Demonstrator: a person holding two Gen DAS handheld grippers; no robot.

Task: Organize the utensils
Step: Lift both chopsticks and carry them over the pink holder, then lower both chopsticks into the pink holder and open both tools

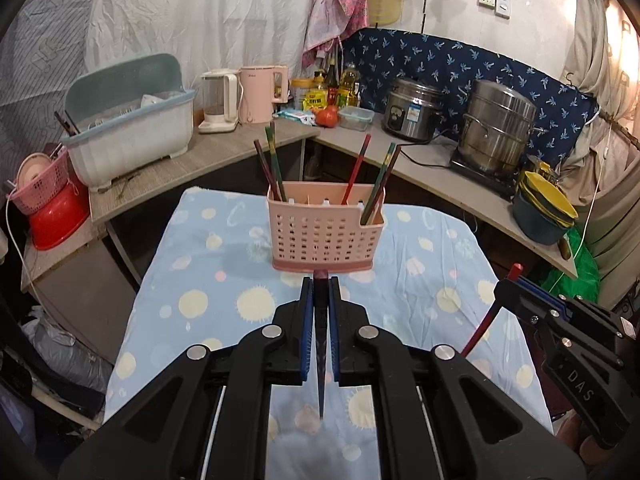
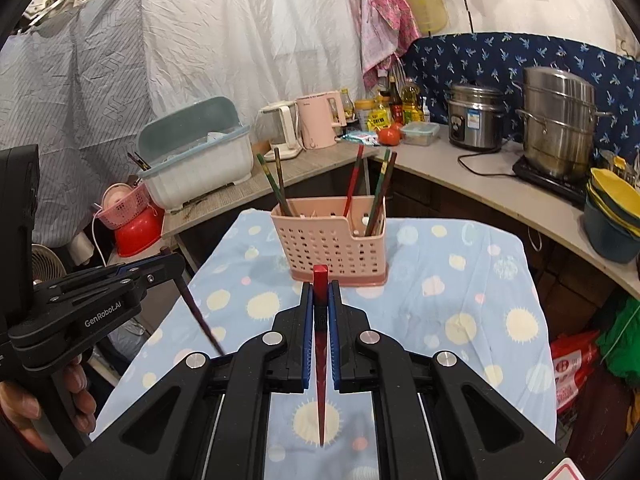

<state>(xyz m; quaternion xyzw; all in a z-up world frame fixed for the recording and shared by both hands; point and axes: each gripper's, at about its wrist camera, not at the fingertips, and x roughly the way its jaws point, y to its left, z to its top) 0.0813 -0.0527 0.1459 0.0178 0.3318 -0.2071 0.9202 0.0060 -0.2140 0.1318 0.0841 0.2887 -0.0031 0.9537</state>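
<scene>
A pink perforated utensil holder (image 1: 326, 232) stands on the blue dotted cloth, also in the right wrist view (image 2: 334, 236). Several chopsticks stand in its left and right ends. My left gripper (image 1: 321, 286) is shut on a dark maroon chopstick (image 1: 321, 344), thick end toward the holder, just short of its base. My right gripper (image 2: 321, 290) is shut on a red chopstick (image 2: 321, 360), held the same way. The right gripper (image 1: 505, 280) shows at the right of the left wrist view. The left gripper (image 2: 176, 260) shows at the left of the right wrist view.
The small table with the cloth (image 1: 224, 292) has open floor on both sides. A counter behind holds a dish rack (image 1: 128, 128), kettles (image 1: 260, 94), bottles, a rice cooker (image 1: 414, 110), a steel steamer pot (image 1: 496, 128) and stacked bowls (image 1: 544, 204).
</scene>
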